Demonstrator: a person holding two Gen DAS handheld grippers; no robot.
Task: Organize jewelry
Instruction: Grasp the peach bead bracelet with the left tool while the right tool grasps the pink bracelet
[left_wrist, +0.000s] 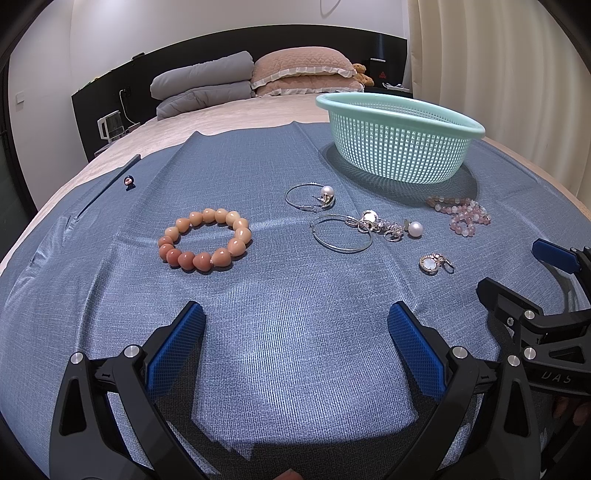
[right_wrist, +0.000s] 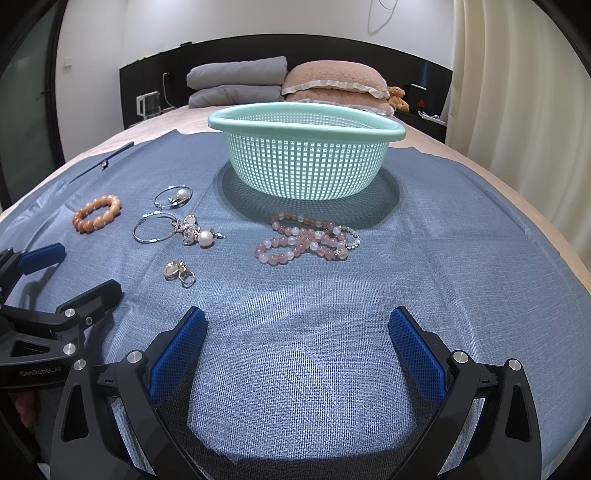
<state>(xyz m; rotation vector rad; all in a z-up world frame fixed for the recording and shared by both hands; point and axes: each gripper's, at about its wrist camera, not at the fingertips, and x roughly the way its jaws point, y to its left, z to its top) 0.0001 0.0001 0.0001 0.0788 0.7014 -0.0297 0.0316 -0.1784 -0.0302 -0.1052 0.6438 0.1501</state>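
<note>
Jewelry lies on a blue cloth (left_wrist: 295, 314) in front of a mint green basket (left_wrist: 400, 147), which also shows in the right wrist view (right_wrist: 306, 162). An orange bead bracelet (left_wrist: 205, 240) (right_wrist: 97, 213) lies left. A hoop earring with a pearl (left_wrist: 310, 195) (right_wrist: 173, 196), a larger hoop with a pearl charm cluster (left_wrist: 364, 229) (right_wrist: 177, 229) and a small gold earring (left_wrist: 436, 263) (right_wrist: 179, 272) lie in the middle. A pink bead bracelet (left_wrist: 461, 214) (right_wrist: 306, 238) lies right. My left gripper (left_wrist: 295, 332) and right gripper (right_wrist: 297, 339) are open and empty, near the front.
The cloth covers a bed with grey and pink pillows (right_wrist: 288, 83) at the headboard. A small dark pin (left_wrist: 129, 181) lies at the cloth's far left edge. A curtain (right_wrist: 517, 92) hangs on the right.
</note>
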